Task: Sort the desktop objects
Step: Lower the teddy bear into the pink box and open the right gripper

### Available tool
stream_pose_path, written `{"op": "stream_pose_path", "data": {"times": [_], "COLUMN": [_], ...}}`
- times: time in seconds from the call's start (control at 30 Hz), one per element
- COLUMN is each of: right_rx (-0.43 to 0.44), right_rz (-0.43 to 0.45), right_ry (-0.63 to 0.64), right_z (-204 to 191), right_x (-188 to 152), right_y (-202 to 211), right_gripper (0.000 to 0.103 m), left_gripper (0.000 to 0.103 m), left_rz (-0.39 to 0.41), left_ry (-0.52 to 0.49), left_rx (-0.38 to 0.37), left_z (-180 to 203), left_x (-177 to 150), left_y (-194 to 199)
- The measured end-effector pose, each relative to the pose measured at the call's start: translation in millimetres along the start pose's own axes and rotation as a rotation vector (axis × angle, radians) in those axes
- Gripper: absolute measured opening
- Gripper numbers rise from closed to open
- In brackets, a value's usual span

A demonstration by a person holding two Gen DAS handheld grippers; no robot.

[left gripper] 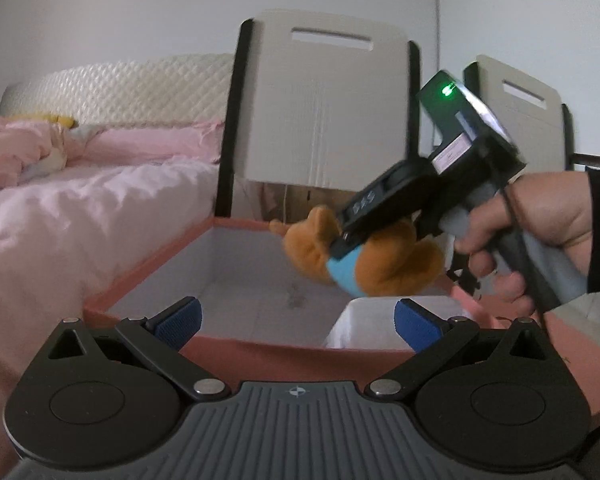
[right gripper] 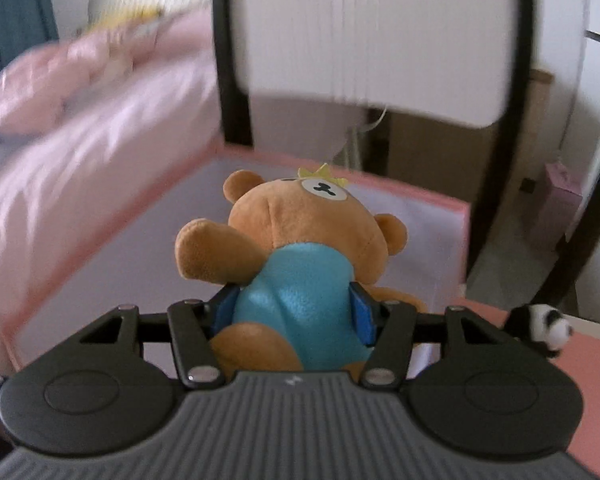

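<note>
the left gripper (left gripper: 296, 322) waits nearest the lens, its blue-padded jaws spread wide with nothing between them, low over the near wall of a pink storage box (left gripper: 148, 276). just beyond, the right gripper (right gripper: 296, 310), held in a person's hand (left gripper: 540, 228), has its jaws clamped on the blue-shirted belly of a brown teddy bear (right gripper: 300, 248), which hangs in the air above the box's pale, bare floor. a small panda toy (right gripper: 548, 330) sits on the pink surface to the right, outside the box. behind the box stand two white-backed chairs (left gripper: 328, 108), and to the left a bed (left gripper: 80, 200) with pink bedding. the bear looks close to being dropped in. the risk from here: it hangs near the box's right side, so an early release could land it on the rim and tip it out, and soft plush squeezed at the waist may cling to a pad as the jaws part.
</note>
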State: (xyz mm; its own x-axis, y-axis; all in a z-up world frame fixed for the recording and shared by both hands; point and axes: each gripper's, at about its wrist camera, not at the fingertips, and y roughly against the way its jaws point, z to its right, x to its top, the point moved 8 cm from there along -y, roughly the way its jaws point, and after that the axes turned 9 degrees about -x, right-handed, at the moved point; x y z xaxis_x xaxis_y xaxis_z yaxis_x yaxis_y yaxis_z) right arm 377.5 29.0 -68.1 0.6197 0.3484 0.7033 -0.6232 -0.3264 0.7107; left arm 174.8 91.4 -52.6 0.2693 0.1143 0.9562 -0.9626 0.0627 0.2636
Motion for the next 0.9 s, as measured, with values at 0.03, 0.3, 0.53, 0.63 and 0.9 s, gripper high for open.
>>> {"op": "stream_pose_path", "data": {"times": [0.03, 0.3, 0.53, 0.63, 0.9], "right_rx": [0.007, 0.011, 0.007, 0.005, -0.026], "right_rz": [-0.026, -0.090, 0.006, 0.047, 0.201], "right_ry": [0.007, 0.029, -0.004, -0.018, -0.129], "right_z": [-2, -10, 0, 8, 39], "right_x": [-1, -13, 0, 0, -16], "right_y": [-8, -23, 11, 35, 111], "right_gripper": [0.059, 0.065, 0.083, 0.088, 0.099], "left_gripper": [0.103, 0.103, 0.103, 0.103, 0.103], "left_rz": [-0.005, -0.006, -0.007, -0.008, 0.006], "left_ry": [0.009, 0.010, -0.001, -0.001, -0.011], "left_rx": [0.005, 0.016, 0.022, 0.022, 0.006], "left_z": [-2, -5, -5, -5, 1], "left_x": [0, 0, -2, -2, -1], "left_y": [-1, 1, 0, 0, 4]}}
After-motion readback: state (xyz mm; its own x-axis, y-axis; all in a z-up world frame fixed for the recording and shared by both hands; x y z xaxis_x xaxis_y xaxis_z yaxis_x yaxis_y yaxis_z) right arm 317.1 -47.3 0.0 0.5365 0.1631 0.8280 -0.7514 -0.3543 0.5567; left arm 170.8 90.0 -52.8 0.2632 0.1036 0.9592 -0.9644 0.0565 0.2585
